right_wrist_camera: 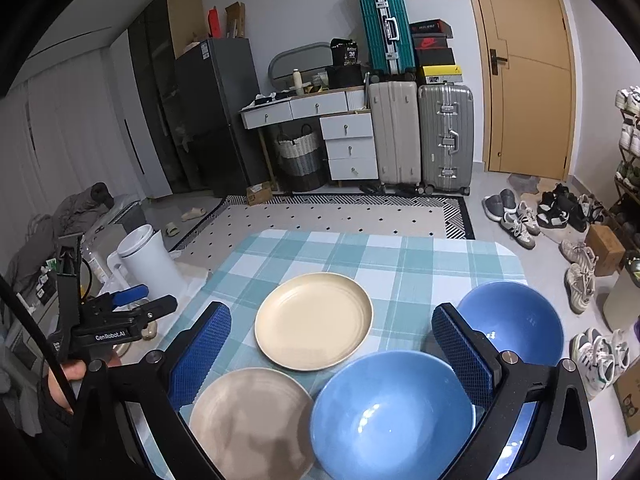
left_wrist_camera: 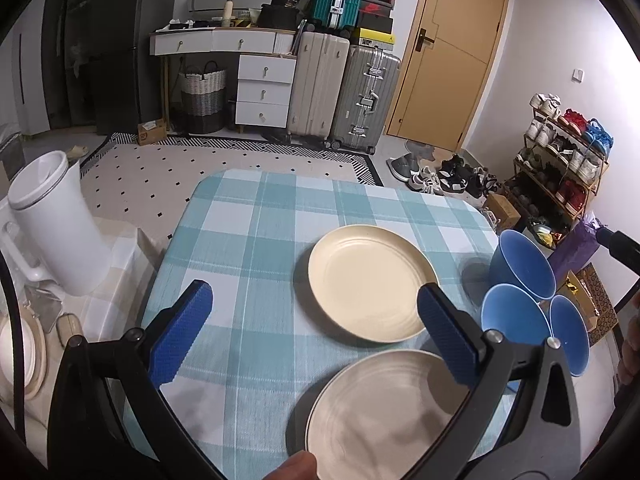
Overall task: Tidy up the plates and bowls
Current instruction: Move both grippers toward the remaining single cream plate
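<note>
Right gripper [right_wrist_camera: 331, 350] hangs with jaws spread wide above the checked table [right_wrist_camera: 420, 264]. Beneath: cream plate [right_wrist_camera: 314, 326], grey plate [right_wrist_camera: 250, 420], two blue bowls [right_wrist_camera: 394, 416].

Left wrist view: set low over near edge of checked table [left_wrist_camera: 248, 216], aimed forward and down between own fingers, toward far wall with door [left_wrist_camera: 452, 52]. Right wrist view: set higher, further right, same heading. Shared by both: cream plate [left_wrist_camera: 370, 282] [right_wrist_camera: 314, 326], grey plate [left_wrist_camera: 380, 412] [right_wrist_camera: 250, 420], blue bowls, suitcases.
</note>
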`<state>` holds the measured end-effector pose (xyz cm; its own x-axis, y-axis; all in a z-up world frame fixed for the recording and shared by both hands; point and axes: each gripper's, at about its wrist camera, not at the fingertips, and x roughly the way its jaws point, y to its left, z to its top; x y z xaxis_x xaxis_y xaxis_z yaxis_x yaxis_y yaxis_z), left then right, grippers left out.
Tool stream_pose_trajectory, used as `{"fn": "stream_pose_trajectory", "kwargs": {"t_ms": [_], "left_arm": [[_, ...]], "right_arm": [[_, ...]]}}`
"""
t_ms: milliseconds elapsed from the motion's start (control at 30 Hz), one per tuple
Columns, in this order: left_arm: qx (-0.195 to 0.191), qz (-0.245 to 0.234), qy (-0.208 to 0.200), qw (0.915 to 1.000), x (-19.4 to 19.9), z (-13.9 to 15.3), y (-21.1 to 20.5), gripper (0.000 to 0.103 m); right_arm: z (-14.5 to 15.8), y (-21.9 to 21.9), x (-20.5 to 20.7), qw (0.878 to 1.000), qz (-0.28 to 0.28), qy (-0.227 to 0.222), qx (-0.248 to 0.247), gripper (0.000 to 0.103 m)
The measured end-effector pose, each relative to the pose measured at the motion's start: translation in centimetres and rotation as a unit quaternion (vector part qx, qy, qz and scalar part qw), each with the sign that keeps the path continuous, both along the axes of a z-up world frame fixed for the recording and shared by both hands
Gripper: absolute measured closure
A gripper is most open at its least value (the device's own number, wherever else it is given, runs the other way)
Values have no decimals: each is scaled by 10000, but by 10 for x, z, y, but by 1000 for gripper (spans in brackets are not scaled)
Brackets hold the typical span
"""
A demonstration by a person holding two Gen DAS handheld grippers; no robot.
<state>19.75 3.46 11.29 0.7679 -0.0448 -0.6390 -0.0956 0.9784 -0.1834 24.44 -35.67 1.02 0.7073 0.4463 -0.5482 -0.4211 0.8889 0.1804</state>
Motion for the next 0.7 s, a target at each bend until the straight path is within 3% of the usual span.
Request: {"fn": "stream_pose_trajectory", "kwargs": {"t_ms": [267,700], "left_arm": [[80,-5,132,9999,22,2,-1,1],[-50,85,451,9989,66,-26,6,1]], "right_arm": [[2,12,24,9997,135,178,-98,1],[-22,32,78,9972,289,613,-315,1]]}}
